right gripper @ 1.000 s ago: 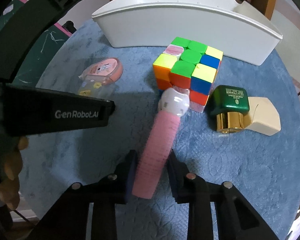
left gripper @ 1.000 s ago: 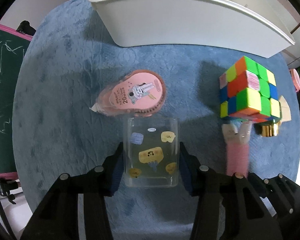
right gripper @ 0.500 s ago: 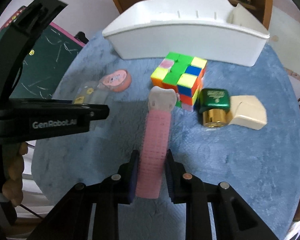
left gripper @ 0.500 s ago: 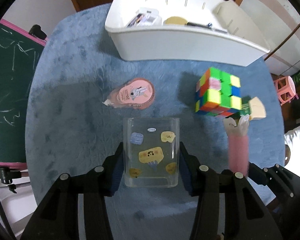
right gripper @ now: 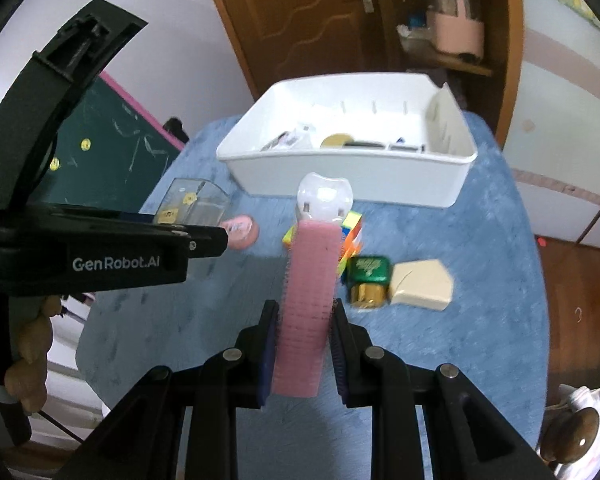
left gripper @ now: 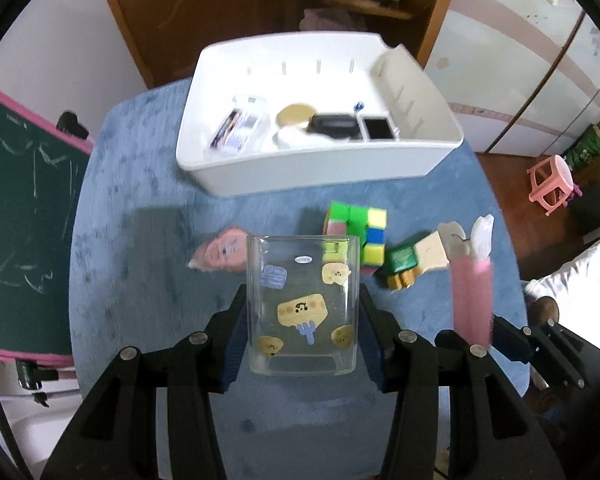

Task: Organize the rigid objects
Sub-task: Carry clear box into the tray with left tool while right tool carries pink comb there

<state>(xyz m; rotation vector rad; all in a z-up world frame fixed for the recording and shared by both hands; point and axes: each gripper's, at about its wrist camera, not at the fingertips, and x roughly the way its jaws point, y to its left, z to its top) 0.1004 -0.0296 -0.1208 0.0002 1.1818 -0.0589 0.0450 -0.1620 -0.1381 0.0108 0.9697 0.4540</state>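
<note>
Both grippers have risen off the blue tabletop (left gripper: pixel 148 280), the left gripper (left gripper: pixel 302 332) clamped on the clear sticker-covered box (left gripper: pixel 302 300) and the right gripper (right gripper: pixel 304 344) squeezed tight on the pink roller (right gripper: pixel 306 300), so each item now looks ready to carry toward the far white bin (left gripper: pixel 312 172).

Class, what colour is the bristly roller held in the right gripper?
Pink roller, white end; clearest in the right wrist view.

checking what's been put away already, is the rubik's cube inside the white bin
No, the rubik's cube sits on the blue table cover in front of the white bin, outside its near wall.
</note>
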